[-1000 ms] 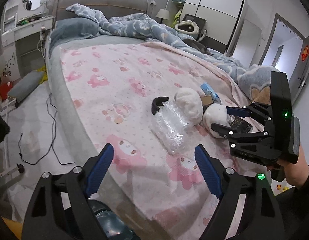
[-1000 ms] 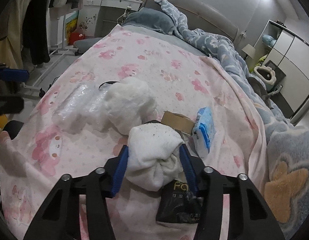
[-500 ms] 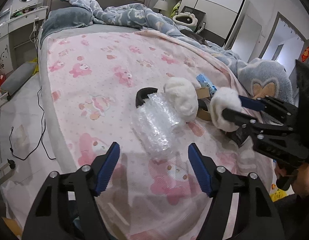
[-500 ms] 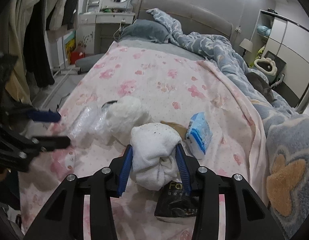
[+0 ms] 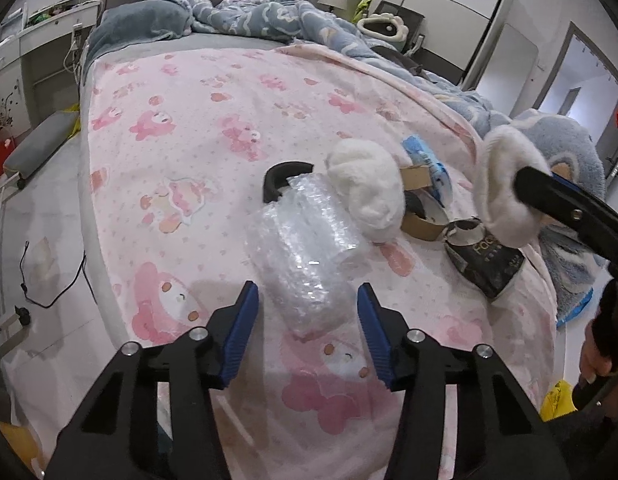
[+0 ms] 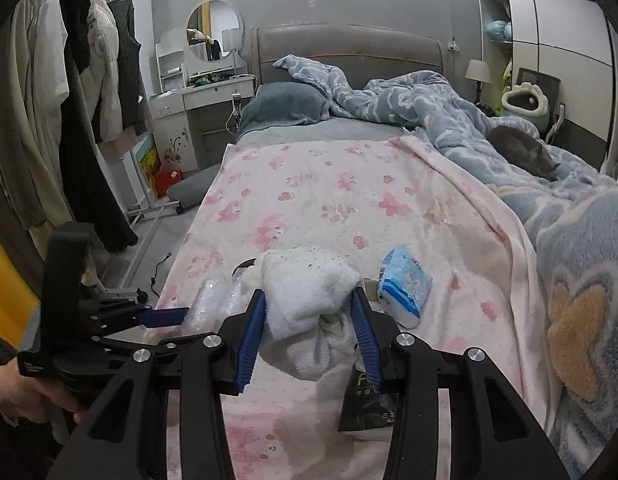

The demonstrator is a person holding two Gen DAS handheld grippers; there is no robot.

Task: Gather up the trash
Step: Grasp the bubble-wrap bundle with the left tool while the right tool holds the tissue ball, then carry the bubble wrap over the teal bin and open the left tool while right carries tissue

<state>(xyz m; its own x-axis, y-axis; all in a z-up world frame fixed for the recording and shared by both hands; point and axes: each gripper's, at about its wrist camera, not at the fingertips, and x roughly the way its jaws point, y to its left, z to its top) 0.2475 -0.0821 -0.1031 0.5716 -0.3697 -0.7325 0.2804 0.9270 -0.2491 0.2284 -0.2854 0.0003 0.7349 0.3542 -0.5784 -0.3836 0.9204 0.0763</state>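
Observation:
My right gripper (image 6: 309, 332) is shut on a white balled sock (image 6: 309, 304) and holds it above the pink bed sheet (image 5: 213, 128); the sock also shows at the right of the left wrist view (image 5: 505, 184). My left gripper (image 5: 307, 320) is open, its fingers either side of the near end of a clear bubble-wrap roll (image 5: 305, 248) lying on the sheet. Beside the roll lie a second white sock (image 5: 367, 188), a black curved piece (image 5: 283, 176), a cardboard tape ring (image 5: 421, 216), a blue-white tissue pack (image 6: 405, 286) and a black packet (image 5: 485, 258).
A blue-grey duvet (image 6: 409, 104) is bunched along the bed's far side, with a grey cat (image 6: 525, 150) on it. A pillow (image 6: 285, 106) lies at the headboard. Clothes hang on a rack (image 6: 73, 100) at the left. Cables lie on the floor (image 5: 37, 272).
My right gripper has lifted the white sock up off the bed. My left gripper has moved forward and down, so the bubble-wrap roll now lies between its open fingers.

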